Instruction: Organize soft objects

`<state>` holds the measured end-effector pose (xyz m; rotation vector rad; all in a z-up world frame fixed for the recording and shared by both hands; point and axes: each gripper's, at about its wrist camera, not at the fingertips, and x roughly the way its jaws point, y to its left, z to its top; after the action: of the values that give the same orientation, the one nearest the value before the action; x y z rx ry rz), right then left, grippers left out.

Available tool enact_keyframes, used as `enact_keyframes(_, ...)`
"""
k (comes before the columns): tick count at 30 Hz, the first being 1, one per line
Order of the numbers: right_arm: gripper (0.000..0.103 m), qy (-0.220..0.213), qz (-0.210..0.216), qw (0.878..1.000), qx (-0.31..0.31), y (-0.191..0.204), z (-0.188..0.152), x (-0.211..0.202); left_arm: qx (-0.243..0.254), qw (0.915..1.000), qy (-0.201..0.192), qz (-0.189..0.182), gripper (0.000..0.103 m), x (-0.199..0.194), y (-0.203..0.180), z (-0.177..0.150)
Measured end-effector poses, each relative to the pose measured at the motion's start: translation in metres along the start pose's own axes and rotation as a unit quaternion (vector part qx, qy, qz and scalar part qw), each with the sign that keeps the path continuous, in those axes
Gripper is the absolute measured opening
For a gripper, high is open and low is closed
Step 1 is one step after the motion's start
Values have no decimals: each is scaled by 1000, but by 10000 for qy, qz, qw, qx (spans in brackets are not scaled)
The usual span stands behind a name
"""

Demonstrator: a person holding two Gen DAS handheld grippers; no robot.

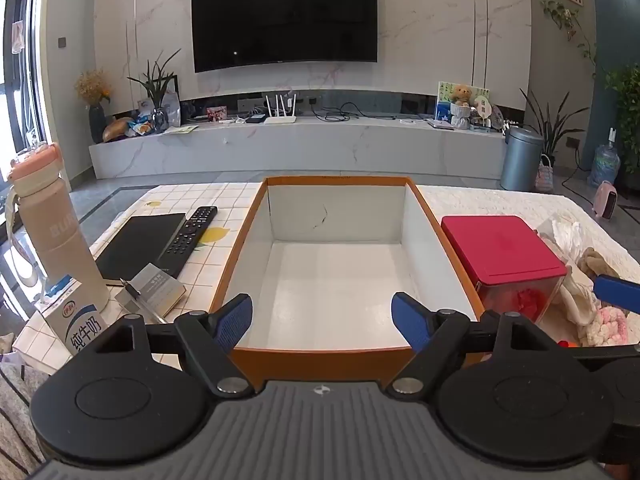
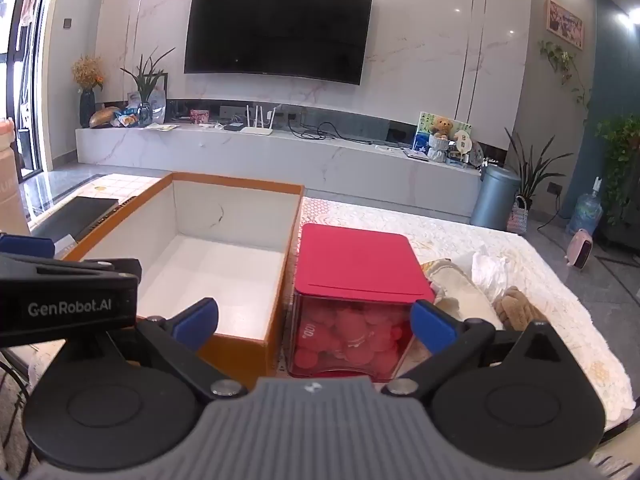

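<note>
At the left edge of the surface [image 1: 240, 200] stood one pink bottle [image 1: 52, 236] marked "BUR…", with one milk carton [image 1: 78, 324] printed "纯牛奶" in front of it. To their right lay one black notebook [image 1: 140, 244], one small grey booklet [image 1: 160, 292] with a pen clipped on, and one black remote control [image 1: 192, 232]. The middle held one orange-rimmed box [image 1: 240, 264] with a white, bare interior. The left gripper [image 1: 322, 320] hung over the box's near edge, its blue pads spread wide with nothing between them. Just right of the box stood one clear container with a red lid [image 2: 356, 260], holding red round pieces; "100" could be read on one. The right gripper [image 2: 314, 320], likewise spread and holding nothing, faced this container. The soft objects [image 2: 480, 288] lay heaped toward the right edge, behind and beside the container: cream cloth, a brown plush item, white crumpled material and a pink fluffy piece. "GenRobot.AI" was printed on the left gripper's side.
</note>
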<state>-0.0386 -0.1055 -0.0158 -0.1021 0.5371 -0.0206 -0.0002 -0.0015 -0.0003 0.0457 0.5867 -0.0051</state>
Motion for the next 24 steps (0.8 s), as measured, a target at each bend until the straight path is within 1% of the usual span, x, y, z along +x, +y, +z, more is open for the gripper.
enact_keyframes(3,100,47,-17,10000,35,1,0,-1,37,10000,-4,43,92,2,-4,0)
enact_keyframes(4,100,28,70,9999,103,-2,-2,2,48,10000,23,59,92,3,-6,1)
enact_keyframes(5,100,33,58,9999,79,-2,-2,2,-106,9999,-58,-41,92,1,3,-4)
enact_keyframes(8,100,26,4,10000,14,1,-2,2,-124,9999,-51,-15,92,1,4,-5)
enact_keyframes(9,100,-31,40,10000,47,-2,-3,-4,-115,9999,-46,32,92,0,1,-1)
enact_keyframes(13,100,-51,27,9999,116,-2,0,-4,-167,9998,-86,49,92,-1,2,-1)
enact_keyframes(17,101,-32,50,9999,97,-1,-1,-4,-214,9997,73,43,92,1,3,0)
enact_keyframes(24,100,-40,-72,10000,-3,1,-1,-3,-341,9993,147,6,92,4,6,-3)
